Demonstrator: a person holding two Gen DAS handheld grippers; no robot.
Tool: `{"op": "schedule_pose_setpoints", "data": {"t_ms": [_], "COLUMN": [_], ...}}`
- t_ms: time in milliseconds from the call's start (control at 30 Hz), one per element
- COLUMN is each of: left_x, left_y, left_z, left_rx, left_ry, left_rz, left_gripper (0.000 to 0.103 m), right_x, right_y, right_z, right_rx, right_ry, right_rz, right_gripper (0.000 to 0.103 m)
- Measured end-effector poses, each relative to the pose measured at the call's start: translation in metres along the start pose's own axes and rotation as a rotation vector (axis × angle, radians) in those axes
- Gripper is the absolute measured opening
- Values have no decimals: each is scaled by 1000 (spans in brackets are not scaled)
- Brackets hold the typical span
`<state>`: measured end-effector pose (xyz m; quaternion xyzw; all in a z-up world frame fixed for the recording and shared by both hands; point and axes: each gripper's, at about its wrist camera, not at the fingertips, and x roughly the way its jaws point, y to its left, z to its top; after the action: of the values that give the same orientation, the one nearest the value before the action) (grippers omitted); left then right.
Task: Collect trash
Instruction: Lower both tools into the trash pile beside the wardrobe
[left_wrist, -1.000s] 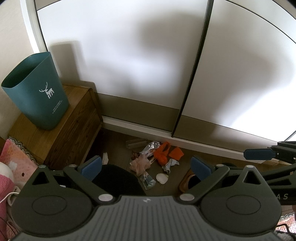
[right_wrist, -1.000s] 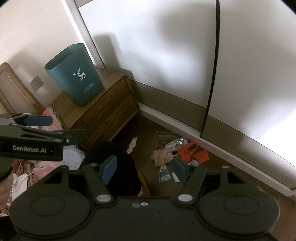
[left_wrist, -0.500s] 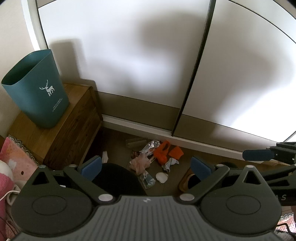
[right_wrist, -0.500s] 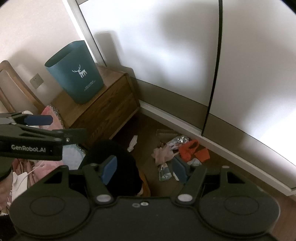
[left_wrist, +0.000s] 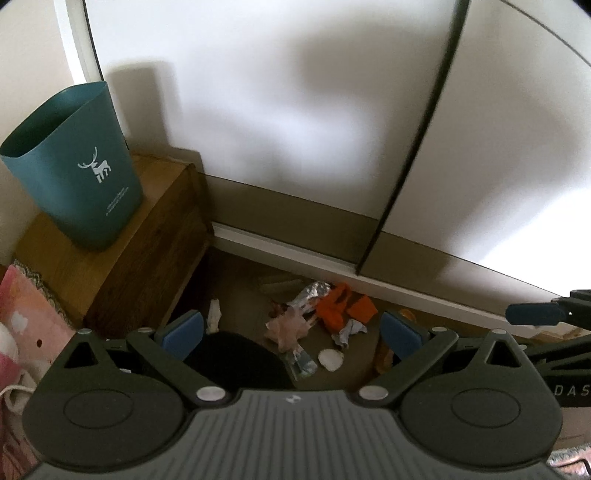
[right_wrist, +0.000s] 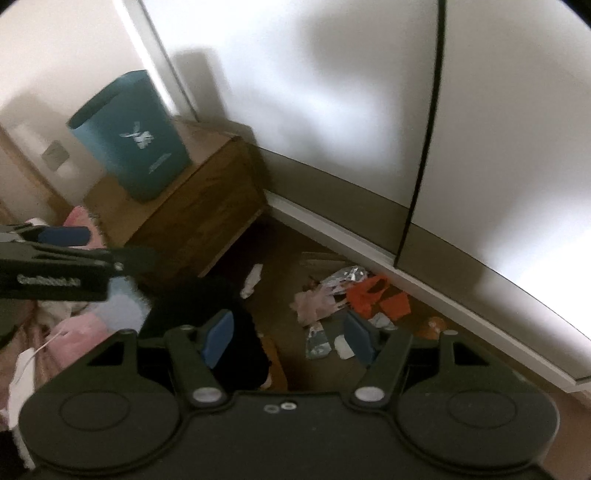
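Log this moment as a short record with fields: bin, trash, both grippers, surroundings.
bin: teal plastic wastebasket with a white deer logo, upright on the wooden bedside cabinet
trash: loose pile on the floor by the wardrobe base: orange crumpled wrapper, pink thin plastic bag, silver foil wrapper, small white round pad; white crumpled tissue lies apart, nearer the cabinet
left gripper: open, empty, above the pile
right gripper: open, empty
surroundings: white sliding wardrobe doors; pink bedding at left

Bin (left_wrist: 72, 181) on cabinet (left_wrist: 122, 266), trash pile (left_wrist: 314, 321) seemingly floor-level, right of cabinet
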<state>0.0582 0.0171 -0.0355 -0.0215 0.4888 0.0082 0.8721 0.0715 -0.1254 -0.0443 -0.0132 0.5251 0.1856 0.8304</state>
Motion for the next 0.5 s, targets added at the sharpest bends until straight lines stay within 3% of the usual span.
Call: {"op": "schedule_pose_setpoints", "data": {"t_ms": [300, 500], "left_x": [105, 190], "left_y": [6, 13], "left_z": [41, 54], "left_rx": [26, 141], "left_ry": [-29, -102], "left_rz": [70, 87], "left_gripper": [103, 103], "right_x": [106, 194], "right_y": [-52, -78], "right_z": [32, 34], "right_rx": [50, 72], "right_ry": [43, -43], "right_rz": [-46, -1], "right_gripper": [66, 66]}}
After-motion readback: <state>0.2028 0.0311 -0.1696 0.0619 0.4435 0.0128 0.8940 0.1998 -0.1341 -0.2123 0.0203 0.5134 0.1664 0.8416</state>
